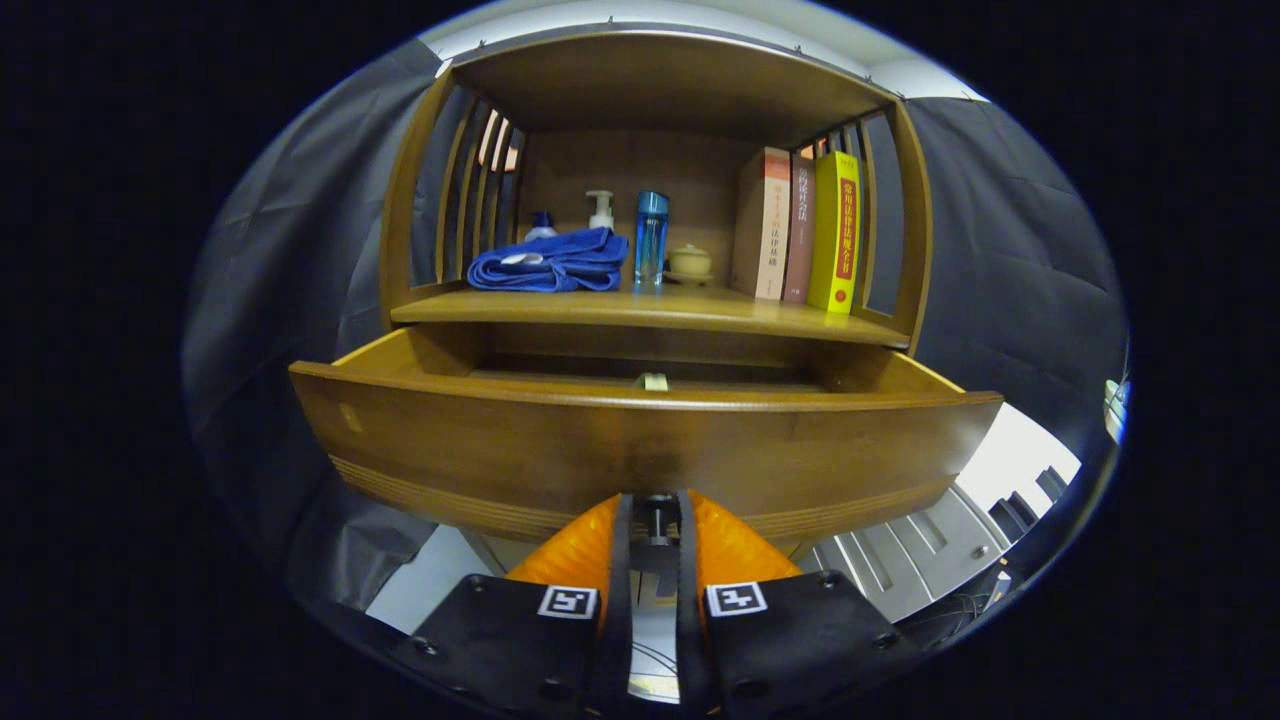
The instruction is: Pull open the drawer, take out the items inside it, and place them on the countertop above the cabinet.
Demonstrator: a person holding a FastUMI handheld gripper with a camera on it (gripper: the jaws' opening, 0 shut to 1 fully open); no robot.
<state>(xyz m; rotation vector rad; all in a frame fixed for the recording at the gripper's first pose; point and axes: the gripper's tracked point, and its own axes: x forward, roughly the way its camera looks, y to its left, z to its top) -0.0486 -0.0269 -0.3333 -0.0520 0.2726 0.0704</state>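
Observation:
The wooden drawer [640, 440] stands pulled out of the cabinet toward me, its curved front just ahead of my fingers. My gripper [655, 515] is at the lower middle of the drawer front, its orange fingers [575, 550] shut on the small dark drawer knob [656, 518]. Over the front's top edge the tip of a pale item [654, 381] pokes up from inside the drawer; the rest of the drawer's inside is hidden. The countertop [650, 310] lies above the drawer.
On the countertop sit a folded blue towel [550, 262], a white pump bottle [600, 210], a blue bottle [650, 236], a small lidded cup [690, 262] and three upright books [800, 230]. The cabinet's slatted sides [475, 190] and top enclose that shelf. Grey floor lies below right.

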